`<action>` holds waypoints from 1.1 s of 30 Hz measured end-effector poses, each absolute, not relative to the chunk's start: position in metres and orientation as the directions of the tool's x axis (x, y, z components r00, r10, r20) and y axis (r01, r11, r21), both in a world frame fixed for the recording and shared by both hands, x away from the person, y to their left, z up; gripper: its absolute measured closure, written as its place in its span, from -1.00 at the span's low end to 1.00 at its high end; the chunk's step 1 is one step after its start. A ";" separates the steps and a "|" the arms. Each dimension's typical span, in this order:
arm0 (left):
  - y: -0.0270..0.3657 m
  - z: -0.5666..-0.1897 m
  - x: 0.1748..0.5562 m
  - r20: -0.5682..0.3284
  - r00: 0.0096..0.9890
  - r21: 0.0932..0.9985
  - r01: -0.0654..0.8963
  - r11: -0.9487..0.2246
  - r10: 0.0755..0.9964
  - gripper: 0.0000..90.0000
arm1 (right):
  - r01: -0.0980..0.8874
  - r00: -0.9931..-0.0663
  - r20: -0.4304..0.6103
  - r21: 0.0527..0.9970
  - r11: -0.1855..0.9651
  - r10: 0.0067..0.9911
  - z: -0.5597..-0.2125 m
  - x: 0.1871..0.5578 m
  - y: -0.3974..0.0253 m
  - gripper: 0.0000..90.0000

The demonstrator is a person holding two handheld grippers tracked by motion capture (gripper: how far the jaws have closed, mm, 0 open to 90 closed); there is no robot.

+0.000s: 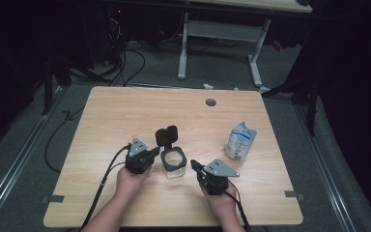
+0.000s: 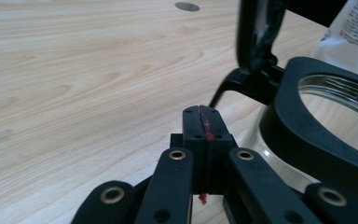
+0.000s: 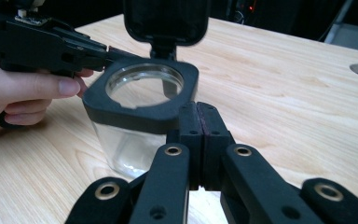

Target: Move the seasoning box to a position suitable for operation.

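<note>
A clear jar (image 1: 174, 162) with a black square rim stands at the middle of the table, its black flip lid (image 1: 166, 135) swung up and open. My left gripper (image 1: 155, 152) is shut and empty, its tips just left of the rim near the hinge. In the left gripper view the closed jaws (image 2: 204, 121) sit beside the rim (image 2: 317, 140). My right gripper (image 1: 194, 166) is also shut and empty, just right of the jar. In the right gripper view its jaws (image 3: 199, 116) stand at the near corner of the jar (image 3: 140, 98); contact is unclear.
A white paper bag (image 1: 240, 141) stands to the right of the jar. A round grommet hole (image 1: 210, 102) lies near the table's far edge. Behind the table are cables and a white desk frame (image 1: 220, 34) on the floor.
</note>
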State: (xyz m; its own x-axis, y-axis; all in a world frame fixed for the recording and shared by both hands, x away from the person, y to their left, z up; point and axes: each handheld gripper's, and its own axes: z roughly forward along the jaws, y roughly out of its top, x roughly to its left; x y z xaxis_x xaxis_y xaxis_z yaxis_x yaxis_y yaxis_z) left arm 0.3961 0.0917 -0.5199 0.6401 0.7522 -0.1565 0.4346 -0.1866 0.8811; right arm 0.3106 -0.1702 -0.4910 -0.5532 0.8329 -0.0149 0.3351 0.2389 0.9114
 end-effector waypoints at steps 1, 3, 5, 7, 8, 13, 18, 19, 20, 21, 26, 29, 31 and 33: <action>0.091 -0.520 0.395 -0.160 0.644 0.880 0.436 -0.187 0.748 1.00 | 0.339 -0.552 -0.013 0.910 0.239 0.834 -0.492 0.310 -0.171 0.99; 0.090 -0.520 0.393 -0.157 0.657 0.884 0.426 -0.192 0.738 1.00 | 0.344 -0.547 -0.015 0.907 0.241 0.837 -0.494 0.310 -0.173 0.98; 0.089 -0.520 0.390 -0.155 0.662 0.888 0.419 -0.191 0.734 1.00 | 0.351 -0.544 -0.016 0.904 0.245 0.839 -0.495 0.309 -0.174 0.98; 0.090 -0.520 0.389 -0.159 0.669 0.887 0.420 -0.192 0.726 1.00 | 0.354 -0.540 -0.018 0.902 0.247 0.841 -0.496 0.308 -0.175 0.98; 0.090 -0.520 0.387 -0.155 0.672 0.888 0.416 -0.196 0.724 1.00 | 0.357 -0.538 -0.018 0.901 0.246 0.843 -0.497 0.308 -0.175 0.98; 0.091 -0.520 0.378 -0.157 0.684 0.893 0.407 -0.193 0.713 1.00 | 0.372 -0.530 -0.018 0.893 0.252 0.848 -0.501 0.308 -0.177 0.97; 0.089 -0.517 0.367 -0.153 0.706 0.898 0.391 -0.200 0.691 1.00 | 0.391 -0.520 -0.016 0.885 0.254 0.854 -0.505 0.311 -0.180 0.97; 0.088 -0.516 0.365 -0.153 0.711 0.900 0.387 -0.201 0.686 1.00 | 0.395 -0.517 -0.015 0.883 0.254 0.856 -0.506 0.312 -0.180 0.97; 0.087 -0.515 0.363 -0.154 0.715 0.901 0.384 -0.199 0.682 1.00 | 0.398 -0.517 -0.015 0.881 0.255 0.856 -0.507 0.312 -0.181 0.97; 0.085 -0.515 0.360 -0.158 0.718 0.903 0.383 -0.196 0.678 1.00 | 0.399 -0.514 -0.016 0.880 0.256 0.857 -0.507 0.313 -0.181 0.97; 0.080 -0.514 0.349 -0.144 0.730 0.905 0.370 -0.210 0.668 1.00 | 0.417 -0.489 -0.022 0.873 0.255 0.872 -0.509 0.314 -0.187 0.96; 0.086 -0.515 0.347 -0.148 0.712 0.901 0.383 -0.202 0.687 0.99 | 0.424 -0.477 -0.020 0.870 0.251 0.879 -0.510 0.313 -0.192 0.96; 0.094 -0.514 0.346 -0.124 0.699 0.897 0.382 -0.221 0.704 0.87 | 0.429 -0.479 -0.020 0.867 0.254 0.878 -0.512 0.311 -0.193 0.96; 0.105 -0.515 0.345 -0.101 0.685 0.892 0.384 -0.239 0.722 0.80 | 0.432 -0.491 -0.023 0.861 0.267 0.871 -0.514 0.309 -0.191 0.96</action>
